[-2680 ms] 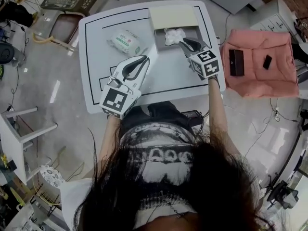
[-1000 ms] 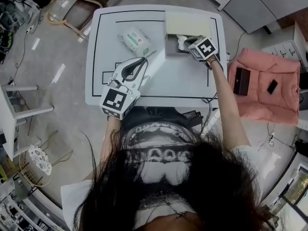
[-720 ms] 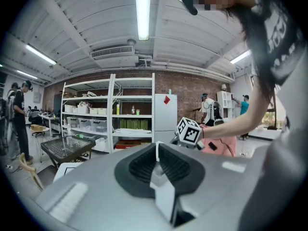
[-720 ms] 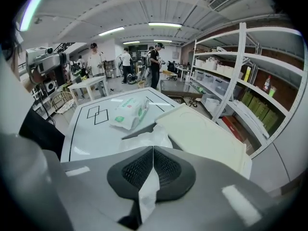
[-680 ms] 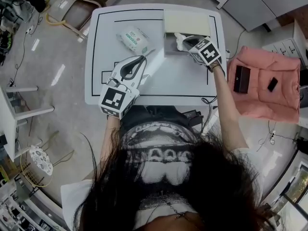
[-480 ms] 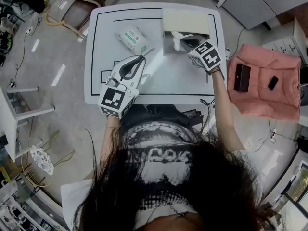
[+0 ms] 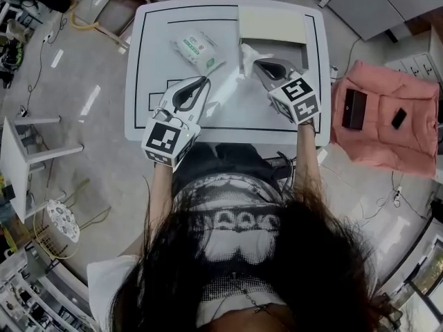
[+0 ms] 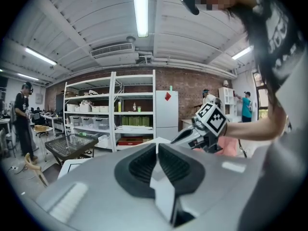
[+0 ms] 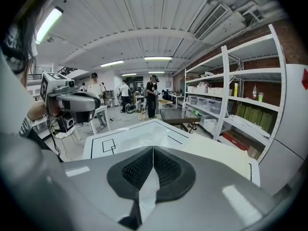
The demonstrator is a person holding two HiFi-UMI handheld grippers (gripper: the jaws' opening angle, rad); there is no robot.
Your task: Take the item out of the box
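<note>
Moved: right tool (image 7: 253, 61) drawn back from the box (image 7: 271, 25) toward the person since half a second ago, white item (image 7: 248, 51) carried along at its tips; left tool (image 7: 206, 81) kept in much the same spot.
Right tool: closed on the white item, pads pinching a thin edge of it; seen in the right gripper view as two dark ribbed pads meeting in one line, with the desk (image 9: 130, 136) and the pale box top beyond them; marker cube on the end away from the box.
White item: crumpled, hanging off the right tool's tips just at the near left corner of the box, above the desk; whether fully clear of the box wall, hard to tell.
Box: pale beige top, at the far edge of the desk, lying across the black outline drawn there.
Left tool: closed, pads together with nothing between them; held over the desk nearer the person than the box and to its left, well apart from the box, tips pointing toward it.
Pack of wipes (image 7: 196, 51): flat on the desk, left of the box, near it but not touching.
Pink cloth (image 7: 381, 140): off the desk, right of the box and nearer the person, two small black things (image 7: 354, 109) lying on it.
Shelves (image 8: 91, 114): in the left gripper view, across the room past the box end of the desk, stacked with bins and bottles, white fridge (image 8: 166, 110) just beside them.
</note>
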